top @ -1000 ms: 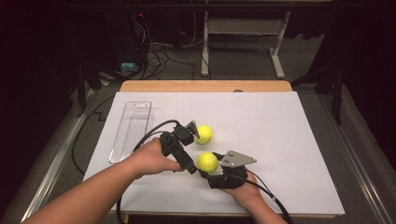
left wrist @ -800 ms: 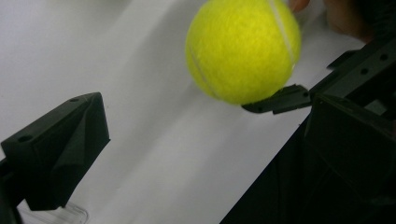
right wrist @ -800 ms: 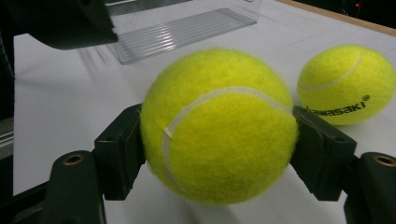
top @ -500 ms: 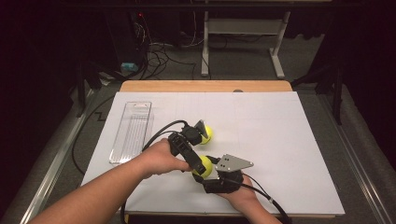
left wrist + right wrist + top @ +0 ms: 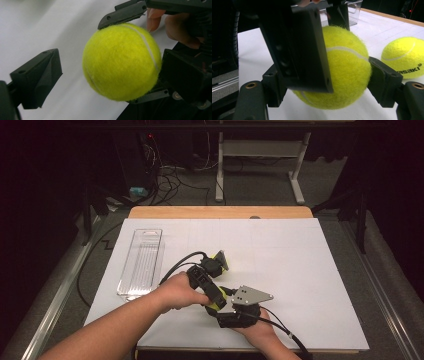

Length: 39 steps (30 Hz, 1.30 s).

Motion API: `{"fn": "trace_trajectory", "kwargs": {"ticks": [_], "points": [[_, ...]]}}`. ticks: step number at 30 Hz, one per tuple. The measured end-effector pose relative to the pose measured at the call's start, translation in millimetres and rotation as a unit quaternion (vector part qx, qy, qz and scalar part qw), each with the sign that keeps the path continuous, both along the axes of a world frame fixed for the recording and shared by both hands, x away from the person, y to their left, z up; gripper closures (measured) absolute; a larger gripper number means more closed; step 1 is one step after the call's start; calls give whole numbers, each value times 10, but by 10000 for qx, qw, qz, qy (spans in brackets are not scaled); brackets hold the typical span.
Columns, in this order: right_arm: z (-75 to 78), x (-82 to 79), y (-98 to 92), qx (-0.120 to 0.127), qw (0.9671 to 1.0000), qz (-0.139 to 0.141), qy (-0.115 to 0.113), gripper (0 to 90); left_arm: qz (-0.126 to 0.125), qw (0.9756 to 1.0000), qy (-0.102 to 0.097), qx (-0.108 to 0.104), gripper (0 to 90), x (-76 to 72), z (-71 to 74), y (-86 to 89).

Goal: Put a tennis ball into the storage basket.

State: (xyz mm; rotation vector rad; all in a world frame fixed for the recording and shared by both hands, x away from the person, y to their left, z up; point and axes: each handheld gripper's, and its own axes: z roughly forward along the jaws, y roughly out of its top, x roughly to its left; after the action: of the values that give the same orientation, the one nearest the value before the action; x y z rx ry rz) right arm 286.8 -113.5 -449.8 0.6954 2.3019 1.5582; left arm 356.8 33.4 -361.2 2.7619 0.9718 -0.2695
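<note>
A yellow tennis ball hangs just above the white table sheet, near the front edge. My right gripper is shut on it, one jaw on each side. My left gripper comes in from the left and stands open around the same ball. Its right jaw rests against the felt and its left jaw is a clear gap away. A second tennis ball lies on the sheet just beyond, half hidden behind the left gripper in the high view.
A clear plastic tray lies lengthwise at the left of the sheet. A wooden table edge runs along the back. Cables trail from both grippers towards the person. Dark floor with table legs and cables lies beyond.
My left gripper has swung from beside the far ball down towards the person and now straddles the ball in the right gripper. The right gripper and its ball drifted slightly nearer the front edge.
</note>
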Motion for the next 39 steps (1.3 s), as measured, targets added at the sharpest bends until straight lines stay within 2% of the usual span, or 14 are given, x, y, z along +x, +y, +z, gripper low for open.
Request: {"fn": "trace_trajectory", "kwargs": {"ticks": [11, 22, 28, 30, 35, 39], "points": [[4, 11, -10, -34, 9999, -40, -89, 269, -58, 9998, 90, -193, 247, -9, -4, -11], [-6, 19, -16, 11, 9999, 15, -109, 245, -68, 9998, 64, -175, 261, -21, 1, -21], [-27, 23, -10, -14, 9999, -26, -128, 66, -22, 9999, -5, -140, 261, -3, 17, 10], [-34, 23, -6, -47, 9999, -123, -37, 0, 11, 9999, -29, -133, 262, 7, 26, 32], [-50, 35, -64, -55, 9996, -226, -134, 0, 68, 9999, -68, -37, 261, 25, 35, 82], [-38, 30, -143, -57, 9994, -324, -112, 0, 126, 9999, -67, 15, 261, 50, 31, 129]]}}
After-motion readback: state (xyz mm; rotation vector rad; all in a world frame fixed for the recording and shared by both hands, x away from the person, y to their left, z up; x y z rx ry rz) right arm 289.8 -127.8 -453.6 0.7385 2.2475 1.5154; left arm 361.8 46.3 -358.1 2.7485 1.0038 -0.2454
